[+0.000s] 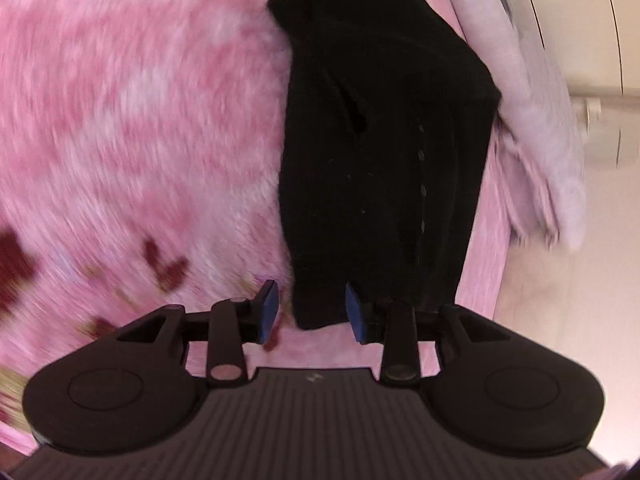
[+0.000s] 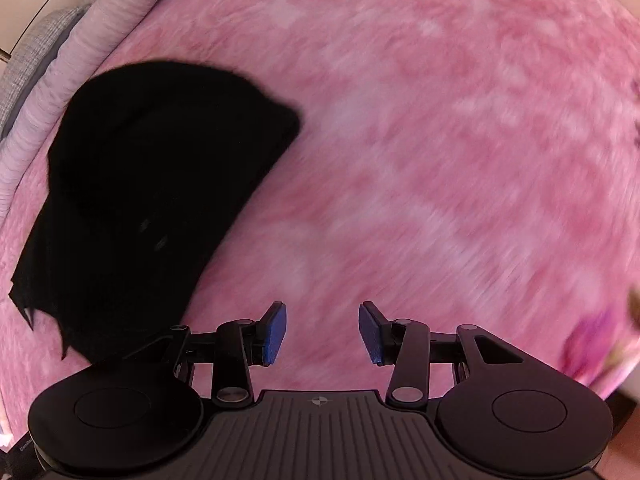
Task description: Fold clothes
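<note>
Lying folded on a pink blanket (image 1: 132,112), a black garment (image 1: 380,152) sits below two parted grippers.

The left gripper (image 1: 312,308) hangs over the garment's near end with its blue pads apart; the cloth's bottom edge shows in the gap between them, but neither pad presses on it, so it holds nothing. A row of small buttons runs down the dark fabric, and a slit shows near its middle. Beside the garment, along the blanket's edge, lies a pale lilac roll (image 1: 536,152) of bedding. In the right wrist view the right gripper (image 2: 323,330) stands about half open over bare blanket, empty, well apart from the garment (image 2: 148,184) at its left. Both views are blurred.
</note>
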### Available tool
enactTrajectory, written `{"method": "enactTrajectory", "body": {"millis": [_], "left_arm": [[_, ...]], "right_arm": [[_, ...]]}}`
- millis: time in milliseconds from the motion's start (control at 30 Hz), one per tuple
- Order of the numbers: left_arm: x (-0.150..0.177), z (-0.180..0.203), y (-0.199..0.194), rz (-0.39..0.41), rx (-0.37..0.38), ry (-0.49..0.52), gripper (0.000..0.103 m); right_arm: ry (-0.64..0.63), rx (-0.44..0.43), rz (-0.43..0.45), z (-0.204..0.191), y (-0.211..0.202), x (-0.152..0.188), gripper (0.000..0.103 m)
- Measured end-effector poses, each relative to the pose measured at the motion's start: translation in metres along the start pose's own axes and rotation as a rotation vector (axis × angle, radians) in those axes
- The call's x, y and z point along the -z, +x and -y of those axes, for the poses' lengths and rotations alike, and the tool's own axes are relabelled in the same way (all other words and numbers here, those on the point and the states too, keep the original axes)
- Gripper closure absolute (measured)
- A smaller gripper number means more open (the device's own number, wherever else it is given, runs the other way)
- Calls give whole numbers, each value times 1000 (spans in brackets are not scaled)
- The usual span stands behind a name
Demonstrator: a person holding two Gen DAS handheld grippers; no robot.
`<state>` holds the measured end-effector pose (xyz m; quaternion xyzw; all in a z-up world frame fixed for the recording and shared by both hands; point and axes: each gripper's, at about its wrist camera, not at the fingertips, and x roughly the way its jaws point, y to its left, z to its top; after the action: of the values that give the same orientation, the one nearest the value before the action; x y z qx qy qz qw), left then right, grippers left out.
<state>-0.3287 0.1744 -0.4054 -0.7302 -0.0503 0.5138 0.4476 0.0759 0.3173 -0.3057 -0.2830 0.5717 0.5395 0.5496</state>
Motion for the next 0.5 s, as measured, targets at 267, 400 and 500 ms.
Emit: {"method": "enactTrajectory", "body": {"millis": [267, 400, 500], "left_arm": [[18, 10, 38, 112, 24, -83, 72], [21, 13, 29, 135, 6, -23, 78], [22, 3, 25, 142, 39, -94, 77]], "right_arm": [[-11, -122, 48, 43, 16, -54, 59], [-48, -215, 72, 44, 32, -84, 59], [-96, -282, 73, 38, 48, -105, 59]]}}
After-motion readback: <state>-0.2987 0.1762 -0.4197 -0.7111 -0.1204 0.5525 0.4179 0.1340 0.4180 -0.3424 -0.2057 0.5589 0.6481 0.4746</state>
